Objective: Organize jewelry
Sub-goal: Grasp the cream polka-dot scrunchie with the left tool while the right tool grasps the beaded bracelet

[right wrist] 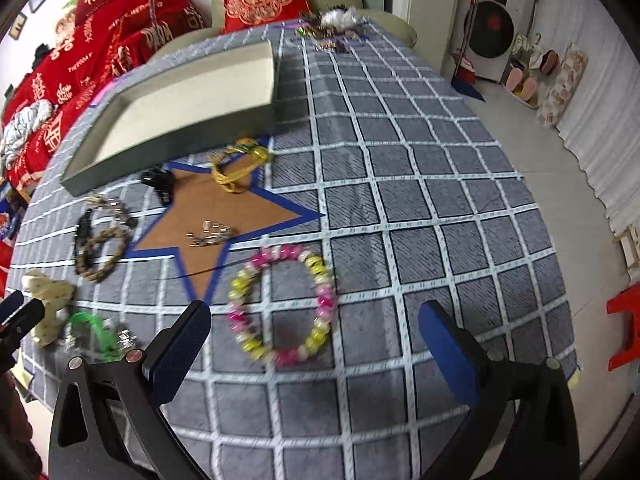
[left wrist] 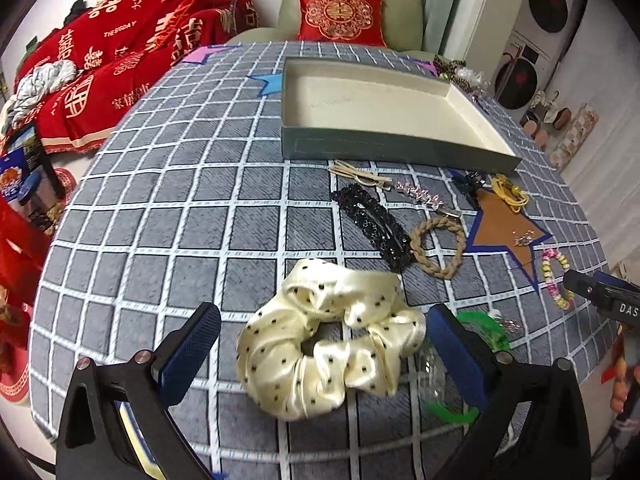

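Observation:
A cream dotted scrunchie [left wrist: 332, 336] lies on the checked tablecloth between the fingers of my open left gripper [left wrist: 320, 344], which hovers around it without gripping. A pink and yellow bead bracelet [right wrist: 282, 304] lies between the fingers of my open right gripper [right wrist: 316, 340]. An empty open box [left wrist: 384, 108] stands at the back; it also shows in the right wrist view [right wrist: 176, 108]. A black hair clip [left wrist: 372, 224], a braided tan ring [left wrist: 438, 246], a yellow cord bracelet [right wrist: 236, 166] and small silver pieces [right wrist: 208, 234] lie in between.
A green item [left wrist: 486, 330] lies by my left gripper's right finger. A brown star patch [right wrist: 216, 212] marks the cloth. More jewelry is piled at the table's far edge [right wrist: 332, 28]. A sofa with a red blanket [left wrist: 120, 48] stands behind. The table edge [right wrist: 568, 280] drops off on the right.

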{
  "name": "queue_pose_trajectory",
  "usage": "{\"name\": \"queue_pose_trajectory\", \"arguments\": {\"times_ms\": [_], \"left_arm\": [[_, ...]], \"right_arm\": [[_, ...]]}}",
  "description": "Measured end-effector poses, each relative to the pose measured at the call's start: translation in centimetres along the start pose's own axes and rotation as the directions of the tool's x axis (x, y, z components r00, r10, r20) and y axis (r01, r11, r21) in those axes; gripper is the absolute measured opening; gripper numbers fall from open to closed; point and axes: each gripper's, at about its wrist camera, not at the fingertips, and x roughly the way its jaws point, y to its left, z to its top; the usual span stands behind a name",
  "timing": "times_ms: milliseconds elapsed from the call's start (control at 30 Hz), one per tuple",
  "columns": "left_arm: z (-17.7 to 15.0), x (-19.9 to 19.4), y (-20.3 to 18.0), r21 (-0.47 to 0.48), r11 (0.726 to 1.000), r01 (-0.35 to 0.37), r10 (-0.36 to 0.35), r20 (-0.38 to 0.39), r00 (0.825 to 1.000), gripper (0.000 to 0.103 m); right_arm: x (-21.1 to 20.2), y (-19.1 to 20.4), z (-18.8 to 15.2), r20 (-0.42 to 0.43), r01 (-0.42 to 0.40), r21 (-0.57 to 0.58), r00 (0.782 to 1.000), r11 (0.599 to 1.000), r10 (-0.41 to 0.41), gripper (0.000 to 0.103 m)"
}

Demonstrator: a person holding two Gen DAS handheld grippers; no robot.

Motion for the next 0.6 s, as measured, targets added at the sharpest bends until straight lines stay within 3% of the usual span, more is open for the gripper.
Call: {"name": "queue_pose_trajectory", "arguments": {"times_ms": [167, 200, 233, 300, 367, 433, 467, 500, 533, 567, 600], "left_arm": [[0.1, 1.4, -0.2, 0.007, 1.0, 0.004, -0.003, -0.039, 0.999, 0.098], [0.0, 1.6, -0.3, 0.016, 1.0, -0.002, 0.003, -0.043, 0.999, 0.098], [-0.1, 1.8, -0.4, 0.023, 1.0, -0.006, 0.007, -0.045, 0.999, 0.09], [-0.1, 1.9, -0.8, 0.053, 0.998, -0.029, 0.031, -0.039, 0.999, 0.088], [-0.3, 1.8, -1.0, 0.073, 0.996, -0.04, 0.043, -0.028, 0.999, 0.075], [-0.3, 1.7, -1.2, 0.089, 0.995, -0.046, 0.048, -0.017, 0.999, 0.063], [-0.2, 1.6, -1.1, 0.091, 0.995, -0.042, 0.043, -0.013, 0.999, 0.049], [-0.2, 1.5, -1.1, 0.092, 0.995, -0.036, 0.037, -0.011, 0.999, 0.041], [-0.1, 1.3, -0.9, 0.087, 0.996, -0.026, 0.028, -0.012, 1.0, 0.036], [0.0, 1.2, -0.8, 0.08, 0.997, -0.015, 0.016, -0.009, 1.0, 0.031], [0.1, 1.0, -0.7, 0.073, 0.997, -0.005, 0.006, -0.003, 1.0, 0.029]], "right_arm": [[1.2, -1.3, 0.3, -0.006, 0.019, 0.045, 1.0, 0.999, -0.019, 0.1], [1.5, -1.4, 0.2, -0.017, 0.024, 0.045, 1.0, 0.999, -0.024, 0.095], [1.6, -1.3, 0.1, -0.022, 0.033, 0.035, 0.999, 0.999, -0.032, 0.093], [1.4, -0.5, -0.2, -0.002, 0.057, -0.025, 0.998, 0.998, -0.057, 0.09], [1.2, -0.1, -0.3, 0.003, 0.049, -0.035, 0.999, 0.998, -0.049, 0.084], [0.9, 0.4, -0.4, 0.008, 0.04, -0.051, 0.999, 0.998, -0.04, 0.07], [0.8, 0.7, -0.5, 0.012, 0.033, -0.063, 0.999, 0.997, -0.033, 0.065], [0.6, 0.8, -0.6, 0.018, 0.027, -0.07, 0.999, 0.997, -0.026, 0.048], [0.5, 0.9, -0.6, 0.023, 0.022, -0.073, 1.0, 0.997, -0.021, 0.021], [0.4, 1.0, -0.6, 0.022, 0.016, -0.072, 1.0, 0.997, -0.014, 0.009], [0.6, 1.0, -0.6, 0.022, 0.01, -0.067, 1.0, 0.998, -0.008, 0.01]]}}
